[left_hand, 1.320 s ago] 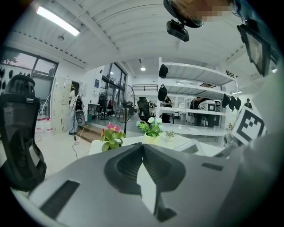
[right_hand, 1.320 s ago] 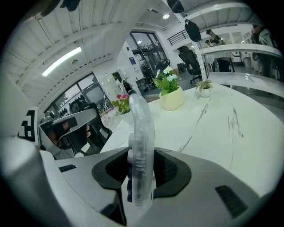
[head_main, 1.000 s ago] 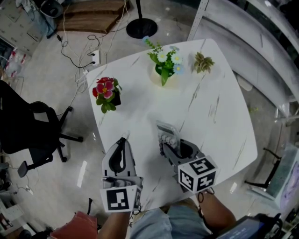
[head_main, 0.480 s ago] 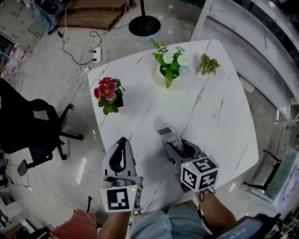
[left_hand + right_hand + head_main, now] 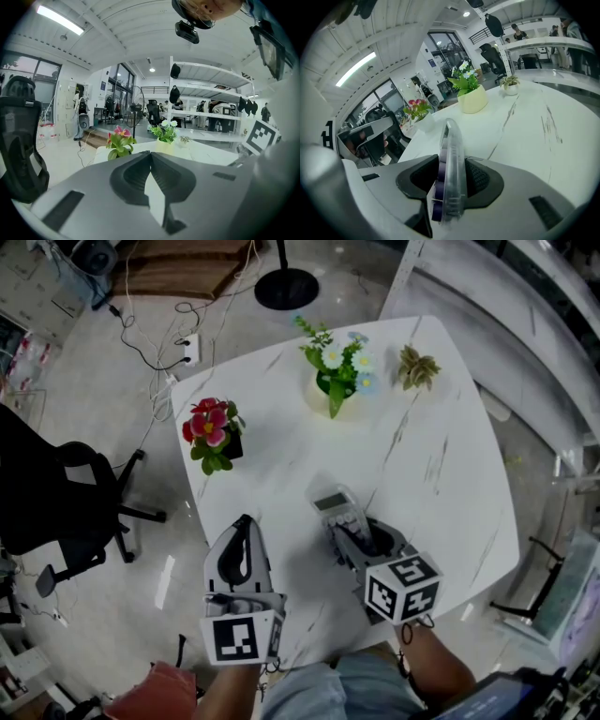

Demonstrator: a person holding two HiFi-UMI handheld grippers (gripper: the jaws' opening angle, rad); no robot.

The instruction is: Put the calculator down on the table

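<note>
A slim calculator point(image 5: 337, 512) with a clear edge and purple keys stands on edge between the jaws of my right gripper point(image 5: 354, 538), over the near part of the white marble table point(image 5: 422, 465). In the right gripper view the calculator point(image 5: 452, 154) rises edge-on out of the right gripper point(image 5: 451, 176), keys facing left. Both pads look to be against its faces while the jaws are opening. Whether its far end touches the table I cannot tell. My left gripper point(image 5: 246, 524) hovers at the table's near left edge, shut with nothing in it; its tips meet in its own view point(image 5: 150, 154).
A pot of red flowers point(image 5: 213, 432) stands at the table's left. A yellow pot of white and blue flowers point(image 5: 336, 371) and a small succulent point(image 5: 415, 367) stand at the back. A black office chair point(image 5: 66, 493) is on the floor at left.
More of the calculator's keyed face and display shows in the head view than a second ago. Both grippers have stayed almost in place.
</note>
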